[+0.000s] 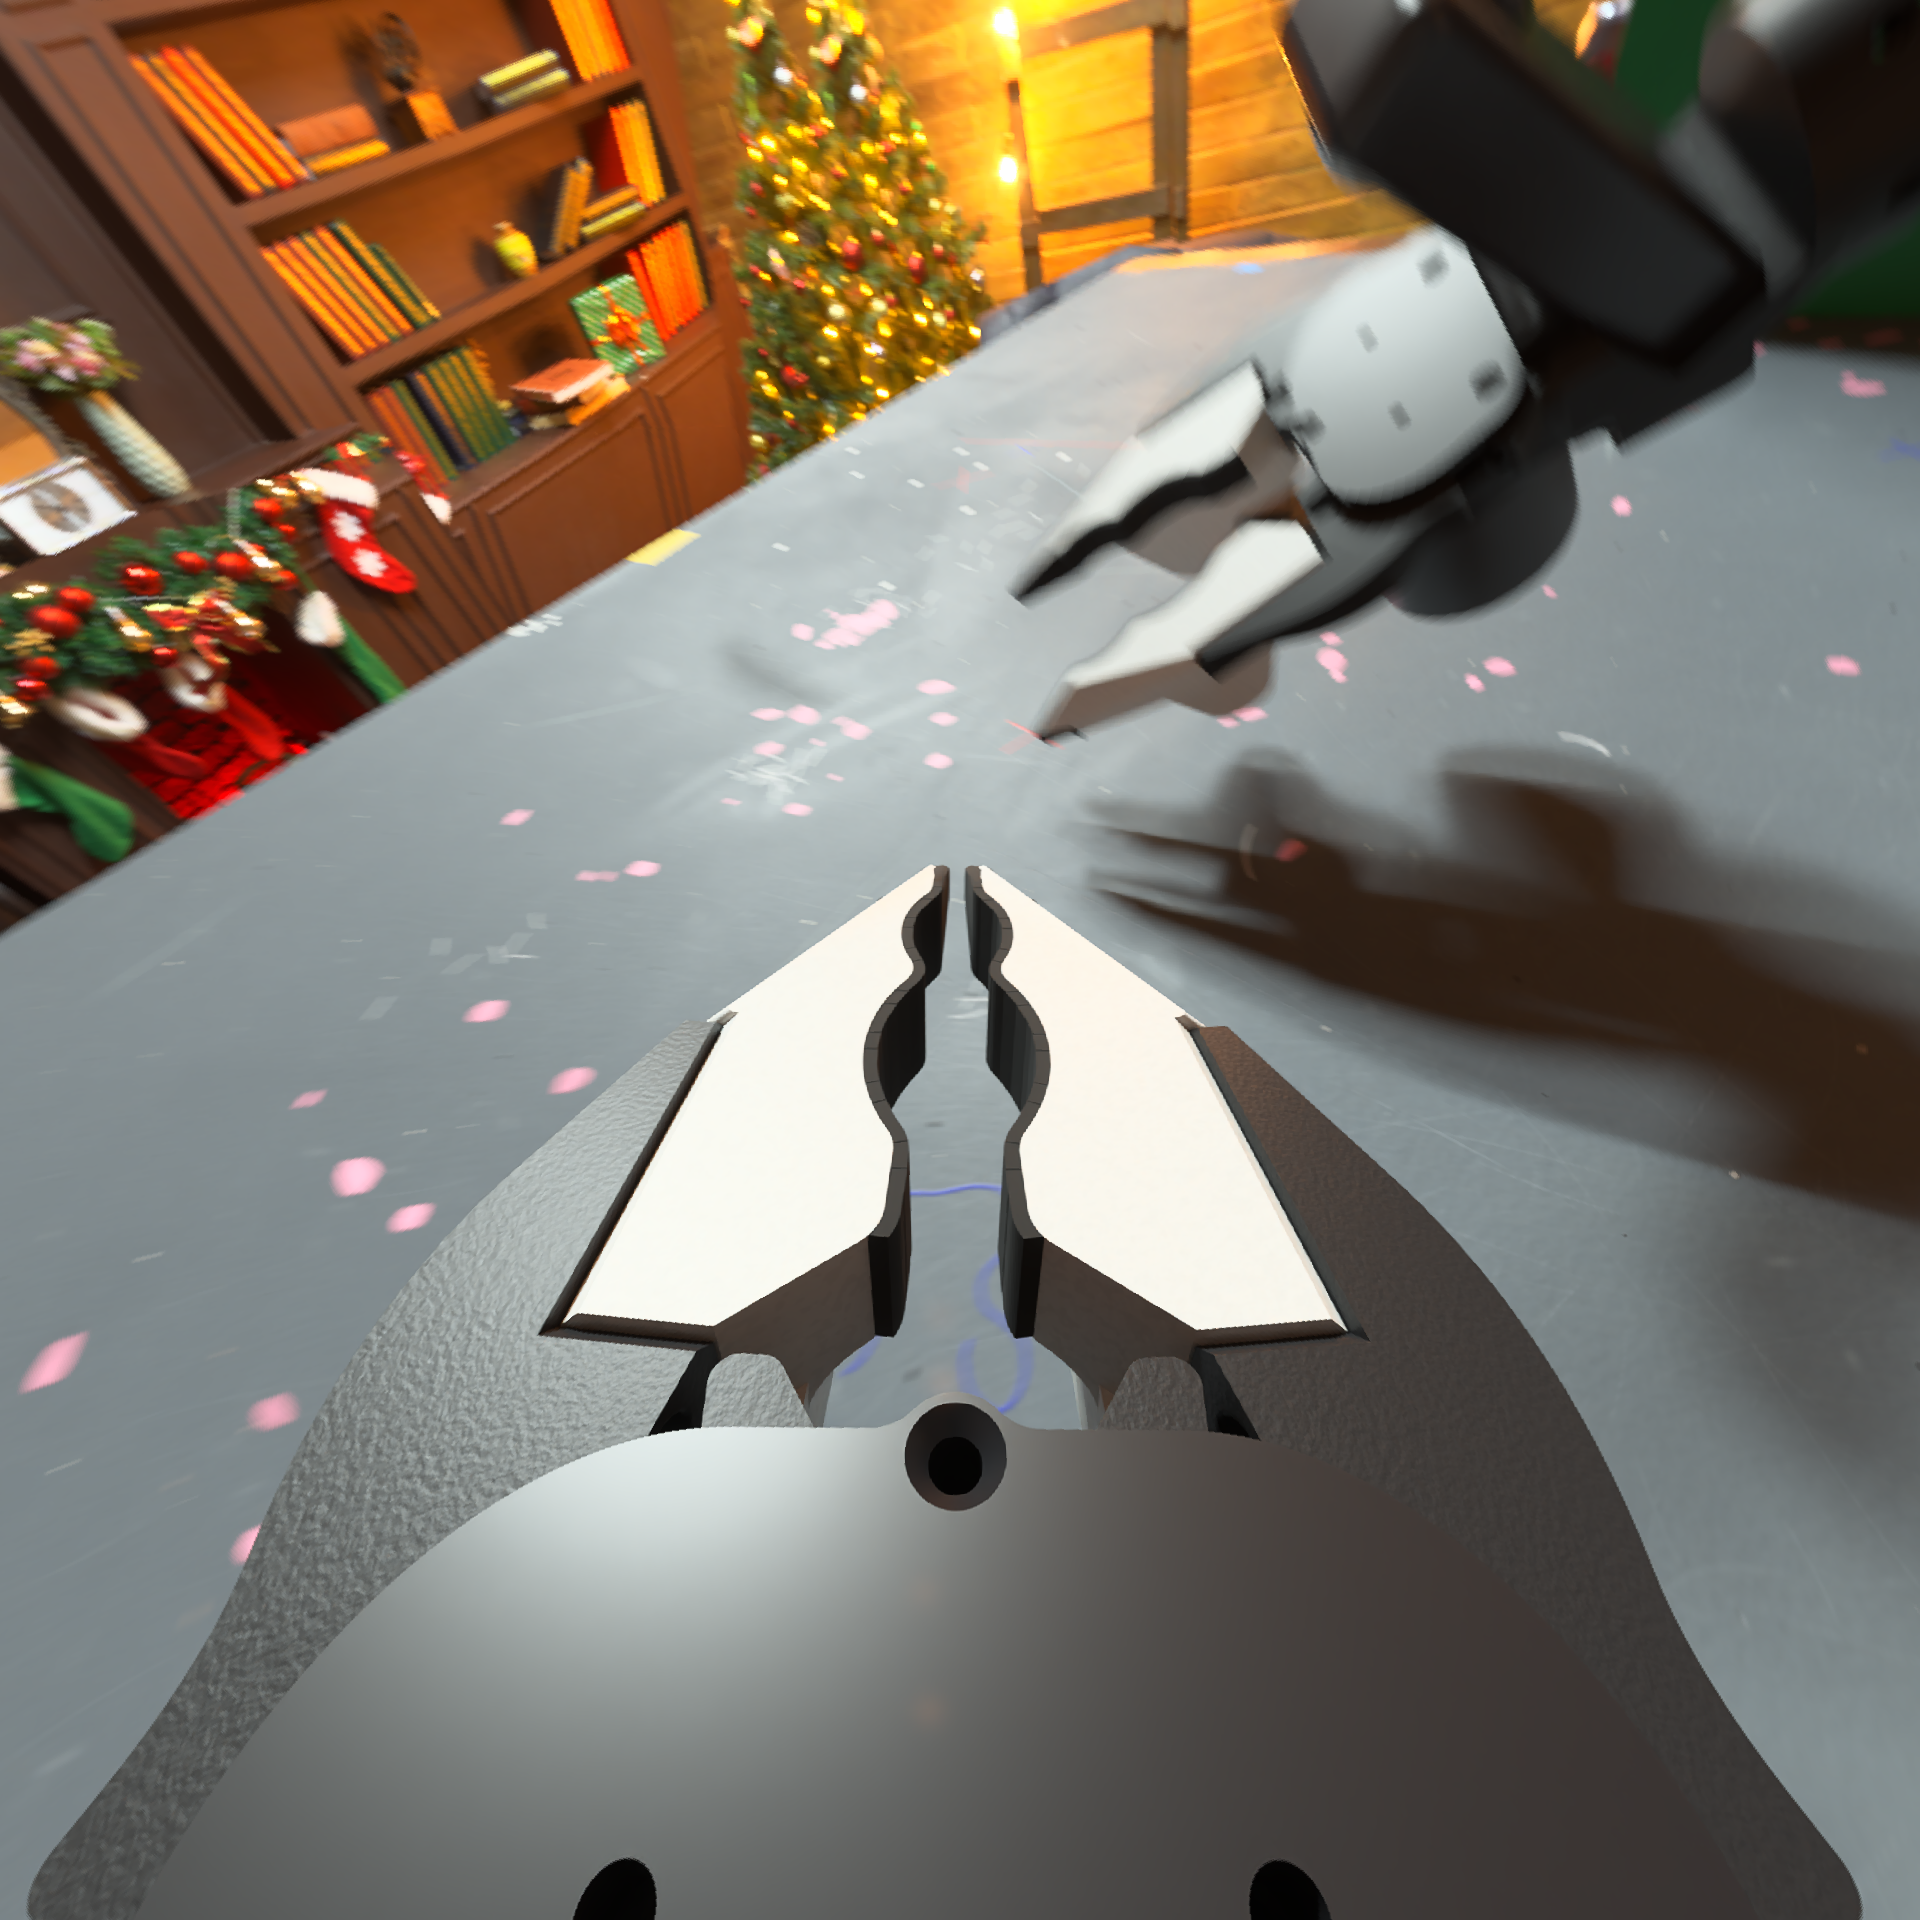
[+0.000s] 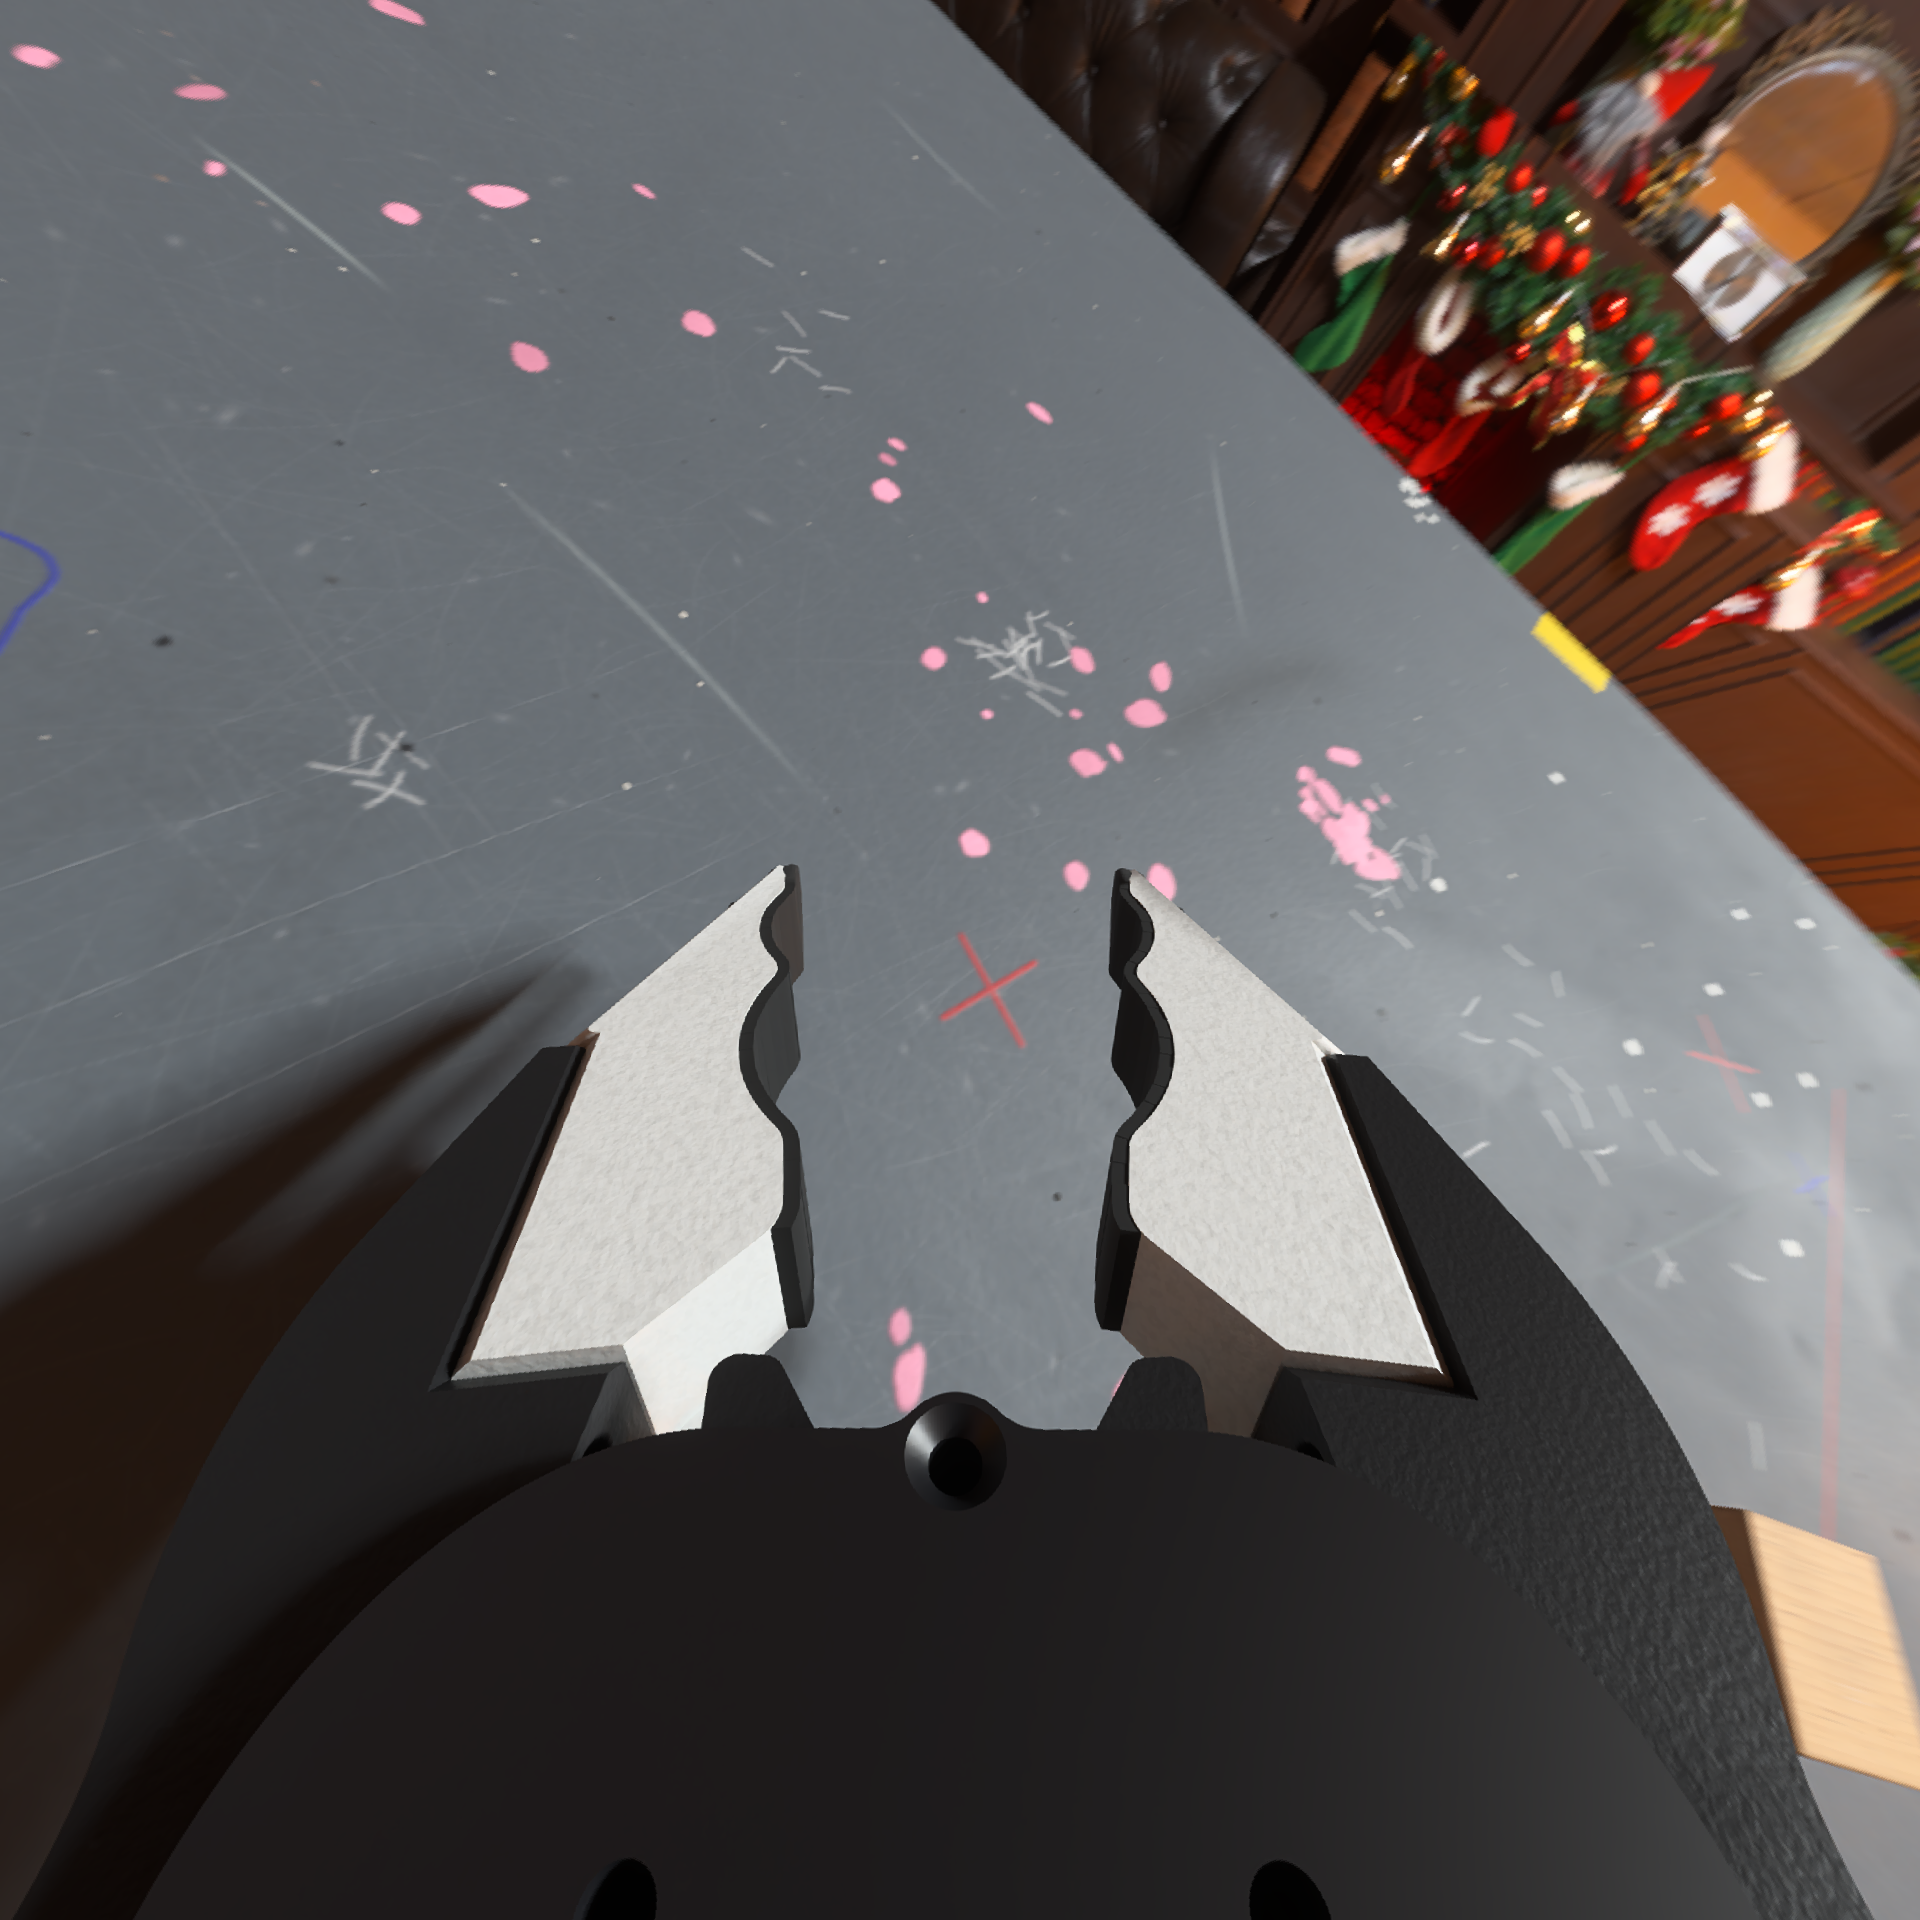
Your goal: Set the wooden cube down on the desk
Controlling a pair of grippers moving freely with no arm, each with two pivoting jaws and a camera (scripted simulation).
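Observation:
The wooden cube (image 2: 1834,1652) is a pale wood block at the lower right edge of the right wrist view, partly hidden behind my right gripper's body. It rests on the grey desk (image 2: 520,520). My right gripper (image 2: 956,883) is open and empty above the desk, the cube beside and behind its fingers. My left gripper (image 1: 957,878) is shut with nothing between its fingers, low over the desk (image 1: 416,1039). The right gripper also shows in the left wrist view (image 1: 1039,655), open, at the upper right. The cube is not visible in the left wrist view.
The desk is grey with pink specks, scratches and a red cross mark (image 2: 989,989). Its far edge (image 1: 665,545) runs diagonally, with a bookcase (image 1: 416,260), a decorated tree (image 1: 842,229) and a fireplace with stockings (image 2: 1558,364) beyond.

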